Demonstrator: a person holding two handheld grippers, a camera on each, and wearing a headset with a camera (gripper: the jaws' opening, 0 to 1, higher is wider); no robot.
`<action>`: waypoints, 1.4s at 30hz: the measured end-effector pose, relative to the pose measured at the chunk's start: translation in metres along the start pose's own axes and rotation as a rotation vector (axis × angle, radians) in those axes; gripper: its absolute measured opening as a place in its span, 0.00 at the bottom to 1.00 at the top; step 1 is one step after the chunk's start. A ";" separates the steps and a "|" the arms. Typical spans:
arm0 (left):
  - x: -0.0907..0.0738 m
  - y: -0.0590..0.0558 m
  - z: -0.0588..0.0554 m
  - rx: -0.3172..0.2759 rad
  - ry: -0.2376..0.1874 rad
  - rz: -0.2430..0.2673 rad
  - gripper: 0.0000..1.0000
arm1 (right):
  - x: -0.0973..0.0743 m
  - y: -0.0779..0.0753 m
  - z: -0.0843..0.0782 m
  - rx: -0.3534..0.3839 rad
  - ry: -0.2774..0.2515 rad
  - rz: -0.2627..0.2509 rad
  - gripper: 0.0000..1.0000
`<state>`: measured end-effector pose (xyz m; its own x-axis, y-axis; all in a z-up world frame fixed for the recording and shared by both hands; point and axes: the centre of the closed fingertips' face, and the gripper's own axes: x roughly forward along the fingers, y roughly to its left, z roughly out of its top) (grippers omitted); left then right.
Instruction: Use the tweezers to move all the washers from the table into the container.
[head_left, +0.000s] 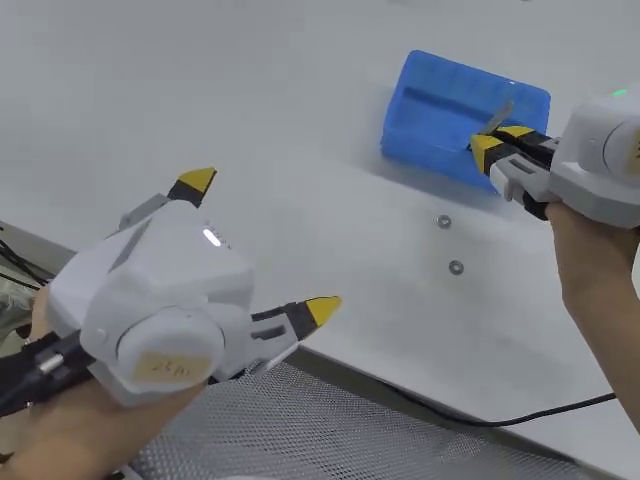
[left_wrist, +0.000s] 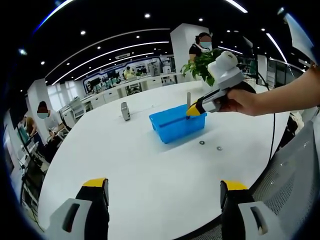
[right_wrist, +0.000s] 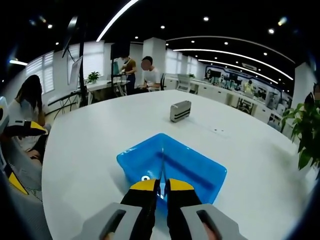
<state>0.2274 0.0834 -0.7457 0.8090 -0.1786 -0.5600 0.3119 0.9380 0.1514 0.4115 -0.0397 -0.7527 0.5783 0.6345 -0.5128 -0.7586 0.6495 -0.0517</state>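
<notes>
White table (head_left: 300, 120). Blue container (head_left: 440, 105) toward its far side. Left gripper (head_left: 260, 245): jaws spread wide, nothing between them, over the near edge. Right gripper (head_left: 500, 142): jaws pinched tight on tweezers (head_left: 500, 113), tips above the container. Two washers (head_left: 444, 222) on the table beside the container.

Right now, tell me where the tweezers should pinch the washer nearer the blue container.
Probably the ring itself: one tip in the hole, one outside the rim, coming straight down. The washer lies flat on the table, so no edge offers itself sideways.
</notes>
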 end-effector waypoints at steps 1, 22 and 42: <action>0.000 0.000 0.000 -0.001 0.000 -0.001 0.95 | -0.001 0.000 0.002 0.008 -0.007 0.001 0.03; 0.001 0.000 0.000 -0.001 0.001 0.001 0.94 | -0.050 0.027 0.021 0.002 -0.073 0.035 0.03; 0.001 0.000 -0.002 0.007 0.008 0.004 0.93 | -0.039 0.045 -0.030 0.014 0.045 0.068 0.03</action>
<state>0.2276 0.0838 -0.7475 0.8060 -0.1729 -0.5661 0.3127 0.9364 0.1592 0.3459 -0.0477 -0.7604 0.5109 0.6584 -0.5527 -0.7915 0.6112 -0.0036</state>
